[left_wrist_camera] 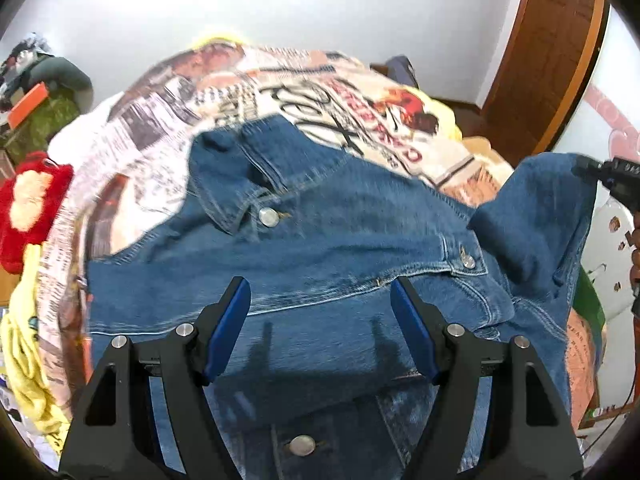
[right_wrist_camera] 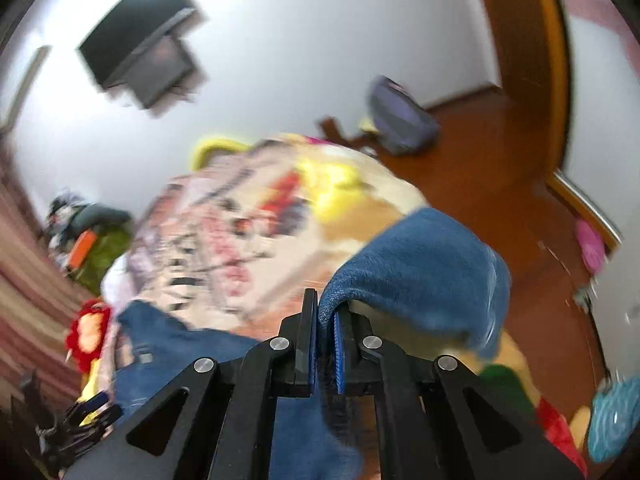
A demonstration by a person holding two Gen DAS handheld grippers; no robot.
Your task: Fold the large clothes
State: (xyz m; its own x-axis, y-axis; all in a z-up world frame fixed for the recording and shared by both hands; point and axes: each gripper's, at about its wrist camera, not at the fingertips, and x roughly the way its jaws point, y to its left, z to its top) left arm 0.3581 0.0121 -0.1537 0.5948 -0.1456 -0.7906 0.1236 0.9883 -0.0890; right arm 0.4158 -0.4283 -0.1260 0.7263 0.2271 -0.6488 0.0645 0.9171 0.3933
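Note:
A blue denim jacket [left_wrist_camera: 328,240] with metal buttons lies spread on a bed with a printed cover [left_wrist_camera: 168,128]. My left gripper [left_wrist_camera: 320,300] is open and empty, its blue pads just above the jacket's lower body. My right gripper [right_wrist_camera: 325,312] is shut on a fold of the jacket [right_wrist_camera: 420,272] and holds it lifted off the bed. In the left wrist view the right gripper [left_wrist_camera: 612,176] shows at the far right, holding the raised part of the jacket [left_wrist_camera: 544,208].
A red and cream plush item [left_wrist_camera: 28,208] and yellow cloth [left_wrist_camera: 24,360] lie at the bed's left side. A pile of things [left_wrist_camera: 40,92] stands at the back left. A wooden door [left_wrist_camera: 552,48] and wooden floor [right_wrist_camera: 480,168] are to the right. A television [right_wrist_camera: 140,48] hangs on the wall.

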